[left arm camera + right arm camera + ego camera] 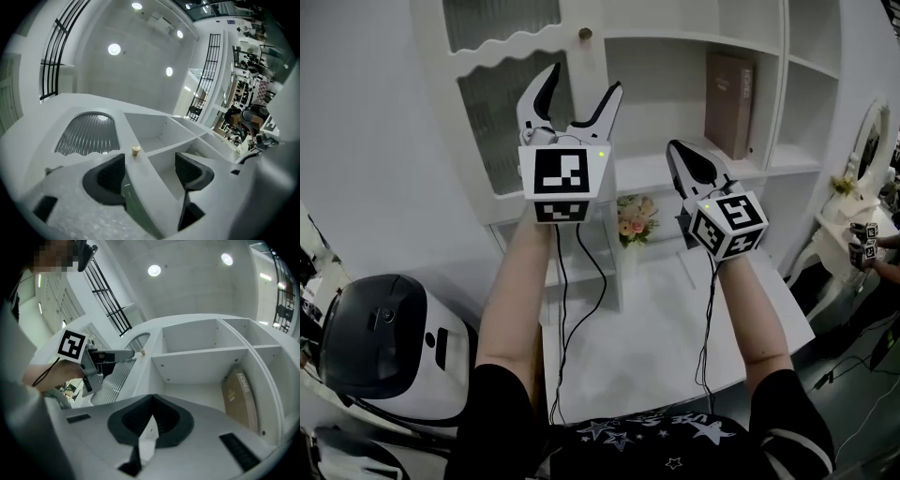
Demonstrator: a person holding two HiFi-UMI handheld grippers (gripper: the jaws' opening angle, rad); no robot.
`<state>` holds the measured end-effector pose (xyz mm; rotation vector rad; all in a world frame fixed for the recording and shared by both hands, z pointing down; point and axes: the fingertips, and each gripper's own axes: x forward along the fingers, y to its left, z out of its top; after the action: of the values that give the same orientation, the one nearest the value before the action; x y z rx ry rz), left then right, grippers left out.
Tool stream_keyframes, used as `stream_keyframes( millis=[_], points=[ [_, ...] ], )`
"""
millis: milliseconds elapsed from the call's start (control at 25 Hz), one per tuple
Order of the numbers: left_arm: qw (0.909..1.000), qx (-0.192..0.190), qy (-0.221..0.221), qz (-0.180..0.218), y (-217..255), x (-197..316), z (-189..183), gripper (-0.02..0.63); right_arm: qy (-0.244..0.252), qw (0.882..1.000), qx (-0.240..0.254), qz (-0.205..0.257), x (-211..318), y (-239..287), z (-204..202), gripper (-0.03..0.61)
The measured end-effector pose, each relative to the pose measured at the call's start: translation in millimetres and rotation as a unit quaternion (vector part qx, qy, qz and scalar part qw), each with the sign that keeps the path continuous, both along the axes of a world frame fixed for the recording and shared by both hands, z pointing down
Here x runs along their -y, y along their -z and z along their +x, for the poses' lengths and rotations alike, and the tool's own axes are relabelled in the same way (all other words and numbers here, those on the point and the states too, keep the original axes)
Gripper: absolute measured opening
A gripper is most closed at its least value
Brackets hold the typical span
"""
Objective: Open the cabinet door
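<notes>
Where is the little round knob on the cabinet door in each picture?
Head view: knob at the top, just above the left gripper.
Left gripper view: middle, just beyond the open jaws.
Right gripper view: left of middle, by the left gripper's tip.
Shared landmark: the door's ribbed glass panel beside it.

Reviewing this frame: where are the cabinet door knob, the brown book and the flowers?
cabinet door knob (585,34), head view, on its round face.
brown book (729,89), head view, middle of its front cover.
flowers (635,217), head view, middle of the bunch.
</notes>
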<state>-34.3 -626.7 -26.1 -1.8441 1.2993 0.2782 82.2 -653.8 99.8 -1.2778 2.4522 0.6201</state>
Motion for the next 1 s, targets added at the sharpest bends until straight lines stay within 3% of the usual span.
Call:
stream_keyframes(
  millis=[320, 560, 1000],
  points=[
    [0.9982, -0.022, 0.048, 0.029, 41, 17, 7, 0.267, 0.03, 0.999, -0.011, 0.034, 21, 36, 2, 0.006],
    [0.9949, -0.031, 0.09, 0.035, 59, 35, 4, 0.245, 0.051, 0.997, -0.017, 0.048, 32, 44, 1, 0.006],
    [0.992, -0.058, 0.107, 0.035, 65, 42, -9, 0.181, 0.081, 0.995, -0.024, 0.045, 43, 36, -9, 0.006]
  ],
)
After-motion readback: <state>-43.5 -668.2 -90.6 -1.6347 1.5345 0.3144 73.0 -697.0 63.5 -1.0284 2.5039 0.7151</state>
